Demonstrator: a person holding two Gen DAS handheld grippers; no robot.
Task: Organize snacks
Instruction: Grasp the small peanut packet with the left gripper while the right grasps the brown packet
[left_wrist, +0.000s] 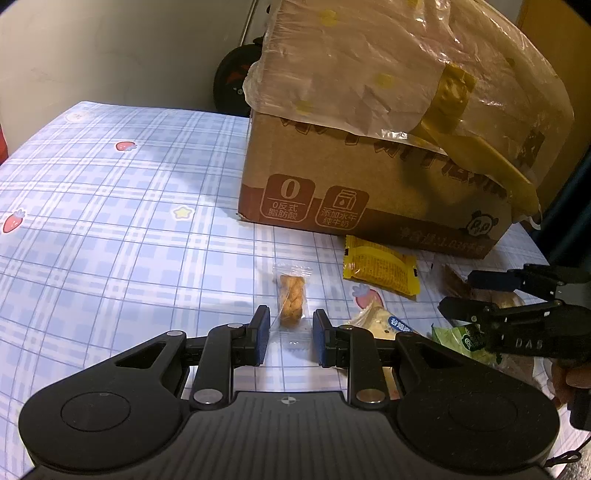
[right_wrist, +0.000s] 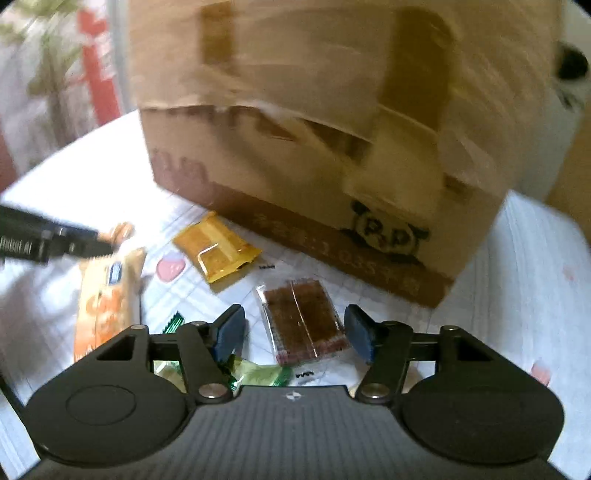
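Clear-wrapped twisted golden pastry (left_wrist: 291, 301) lies flat on the checked tablecloth (left_wrist: 110, 221), long axis running straight away from the left gripper (left_wrist: 291, 334), whose jaws stand spread, flanking its near end. Right gripper (right_wrist: 295, 334) likewise spread around a clear pack of brown bars (right_wrist: 304, 321), lengthwise toward the cardboard box (right_wrist: 295, 147).

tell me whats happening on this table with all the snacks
A person is sorting wrapped snacks beside a cardboard box with two handheld grippers. The left gripper has its jaws open around a small clear packet holding a twisted pastry. The right gripper is open around a clear packet of brown bars. Neither packet is gripped yet.
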